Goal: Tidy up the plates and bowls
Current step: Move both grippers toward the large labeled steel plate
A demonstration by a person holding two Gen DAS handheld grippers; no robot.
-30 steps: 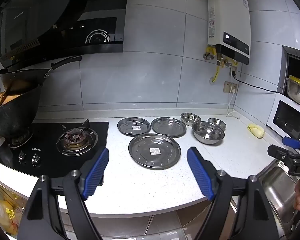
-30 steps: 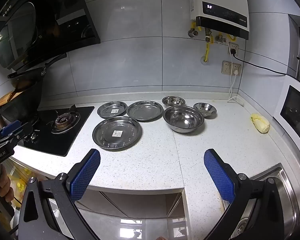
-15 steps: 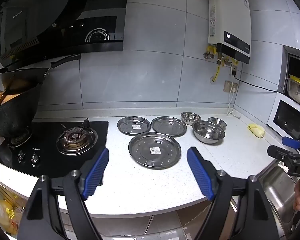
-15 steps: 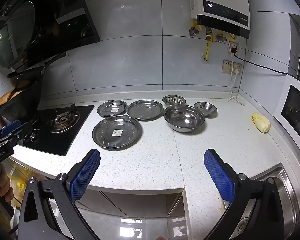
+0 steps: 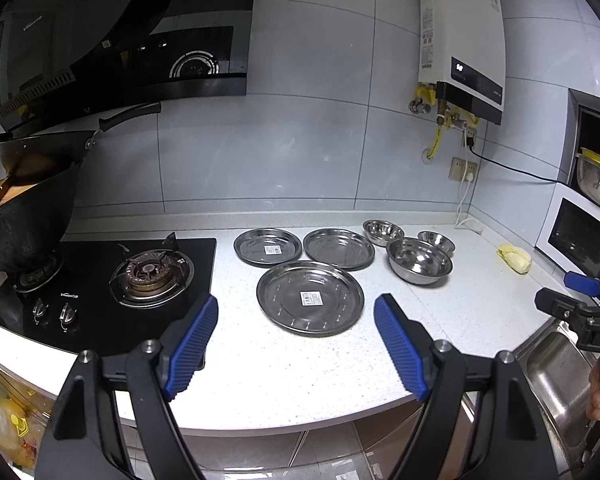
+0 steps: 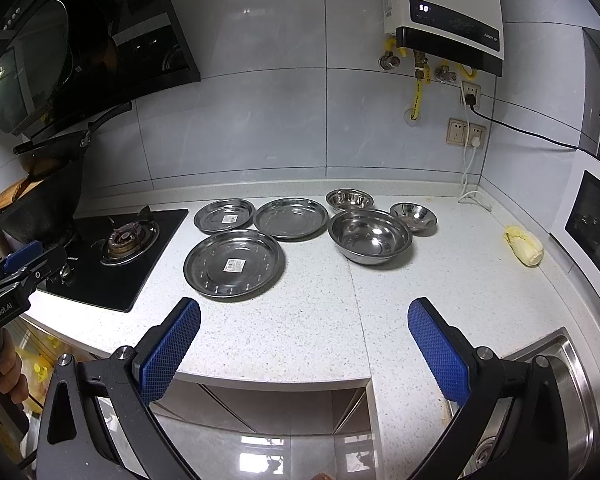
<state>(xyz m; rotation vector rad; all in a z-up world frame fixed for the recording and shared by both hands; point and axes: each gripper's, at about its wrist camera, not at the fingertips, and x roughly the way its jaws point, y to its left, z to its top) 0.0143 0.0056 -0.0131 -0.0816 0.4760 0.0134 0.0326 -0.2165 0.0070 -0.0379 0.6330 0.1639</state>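
Both spread wide and holding nothing, left gripper point(image 5: 296, 350) and right gripper point(image 6: 304, 346), with plates point(image 5: 310, 298) and bowls point(image 6: 370, 236) ahead on the bench point(image 6: 320, 320).

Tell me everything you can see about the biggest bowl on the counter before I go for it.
The biggest bowl is shiny bare steel, round with a rolled rim, upright and empty. It sits on the speckled white counter, right of the three plates and in front of the two smaller bowls; whether it touches them is unclear. No sticker shows inside it. Neither gripper is near it.
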